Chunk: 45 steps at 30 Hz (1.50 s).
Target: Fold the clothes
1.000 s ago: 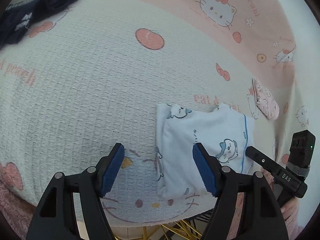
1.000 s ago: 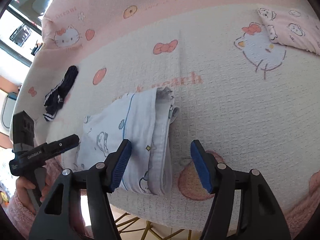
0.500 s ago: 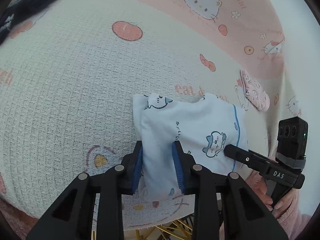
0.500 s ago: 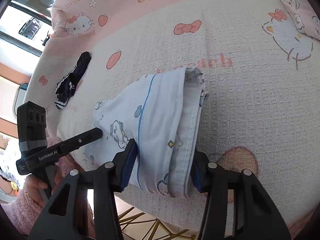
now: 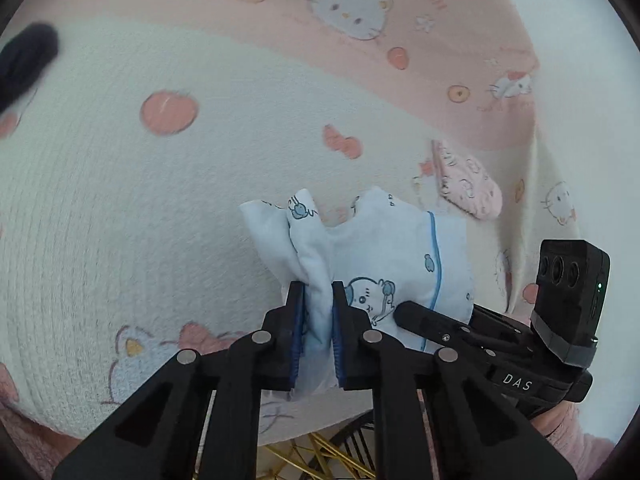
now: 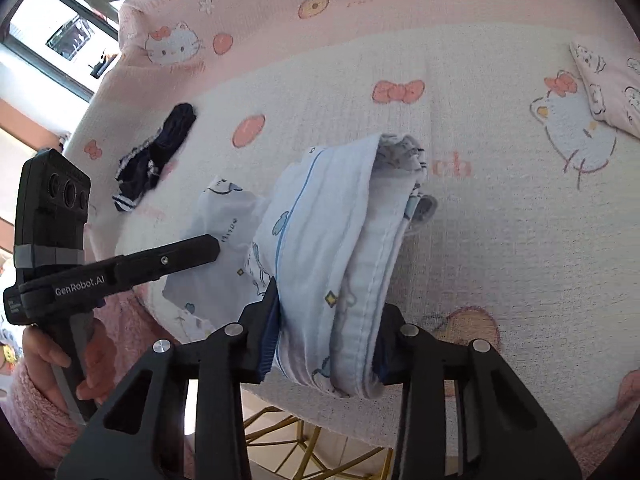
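Two grippers: I have both on one folded garment, each at its near edge (6 o'clock in either wrist view).
Garment: the white garment (image 5: 384, 264) with blue cartoon prints and a blue stripe sits over the near edge of the cream and pink blanket (image 5: 160, 200); its edge is bunched and raised where I pinch it.
Left gripper: my left gripper (image 5: 318, 332) is closing, and its blue pads already press a thin bunch of the cloth between them.
Right gripper: my right gripper (image 6: 326, 344) is closing too, clamped around the thick stack of folded layers (image 6: 332, 240), which fills the gap between its pads.
Other views: from the right wrist I see the left gripper at 9 o'clock, a hand (image 6: 60, 364) in a fluffy pink sleeve on its handle.
Dark garment: a navy piece (image 6: 156, 152) lies at 10 o'clock in the right view, well apart from the white one.
Pink item: a small pink printed cloth (image 5: 468, 184) lies at 2 o'clock in the left view, near the white garment but not touching it.
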Available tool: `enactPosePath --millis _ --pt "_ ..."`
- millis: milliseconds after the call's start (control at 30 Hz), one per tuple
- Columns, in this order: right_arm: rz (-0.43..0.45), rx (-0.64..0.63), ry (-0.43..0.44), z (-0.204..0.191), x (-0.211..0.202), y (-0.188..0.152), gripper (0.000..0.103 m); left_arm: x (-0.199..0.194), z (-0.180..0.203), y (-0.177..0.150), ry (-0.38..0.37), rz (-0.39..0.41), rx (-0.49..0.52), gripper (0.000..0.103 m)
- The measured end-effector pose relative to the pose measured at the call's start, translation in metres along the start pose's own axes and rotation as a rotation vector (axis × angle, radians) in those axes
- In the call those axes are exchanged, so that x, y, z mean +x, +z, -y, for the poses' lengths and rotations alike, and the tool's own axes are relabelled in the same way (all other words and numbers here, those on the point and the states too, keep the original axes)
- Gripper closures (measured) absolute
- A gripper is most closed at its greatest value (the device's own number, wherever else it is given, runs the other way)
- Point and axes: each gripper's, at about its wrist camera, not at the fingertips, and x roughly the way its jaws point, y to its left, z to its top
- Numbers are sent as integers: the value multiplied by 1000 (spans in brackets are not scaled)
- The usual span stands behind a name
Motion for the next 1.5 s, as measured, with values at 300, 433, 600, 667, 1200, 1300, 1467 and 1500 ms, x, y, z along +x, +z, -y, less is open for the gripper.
enactPosePath --millis 300,433,600,667,1200,1300,1467,1500 --pt "182 118 -88 73 -121 62 65 20 133 89 -174 7 181 90" --pt "213 158 -170 123 -161 85 65 59 188 116 -201 -27 247 90" --pt "225 184 -238 188 -182 100 65 114 236 139 -203 -55 295 90" --pt "231 197 -248 214 -183 106 64 136 245 145 -203 -57 283 90" --pt "209 301 -187 336 -131 122 51 256 225 163 -110 -86 215 91" --pt "219 312 -169 340 -144 116 51 258 218 162 -143 -118 194 83" --pt "337 311 -288 327 -191 103 49 234 230 169 -72 -18 280 80" --pt "367 308 -329 323 -200 104 48 229 233 172 -62 11 291 80"
